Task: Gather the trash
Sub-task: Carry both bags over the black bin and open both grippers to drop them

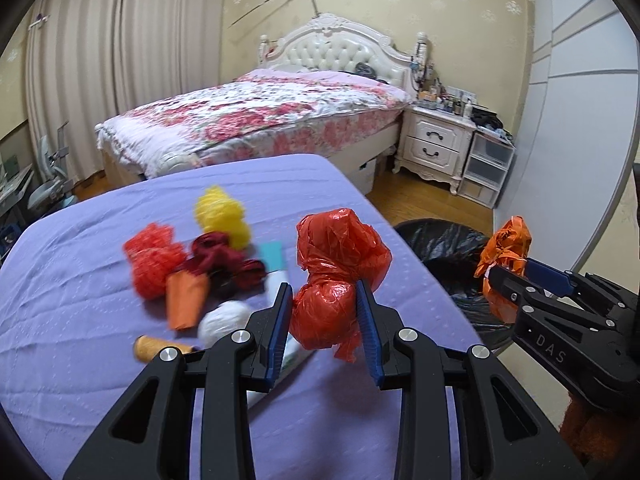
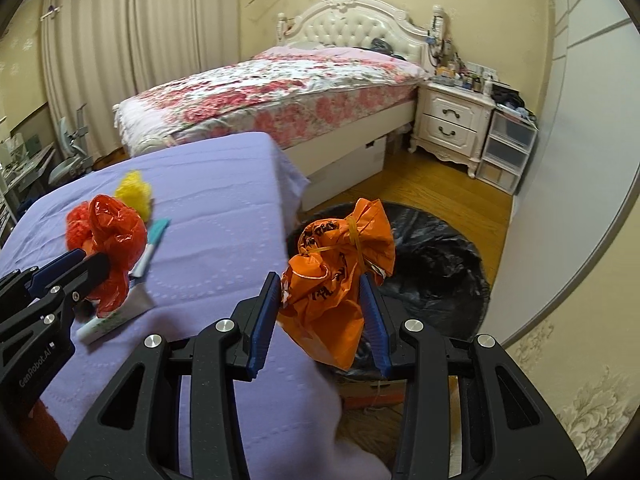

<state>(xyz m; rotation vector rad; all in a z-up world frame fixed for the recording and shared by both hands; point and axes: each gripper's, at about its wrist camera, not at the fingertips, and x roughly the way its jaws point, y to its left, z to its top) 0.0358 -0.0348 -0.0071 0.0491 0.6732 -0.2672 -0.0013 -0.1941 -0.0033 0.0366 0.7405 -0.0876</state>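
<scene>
My left gripper is shut on a crumpled red plastic bag and holds it above the purple-covered table. It also shows in the right wrist view. My right gripper is shut on a tied orange plastic bag held over the black-lined trash bin, just past the table's right edge. The orange bag and bin show at the right of the left wrist view.
On the table lie red mesh, yellow mesh, dark red yarn, an orange cup, a white ball, a thread spool and a tube. A bed and nightstand stand behind.
</scene>
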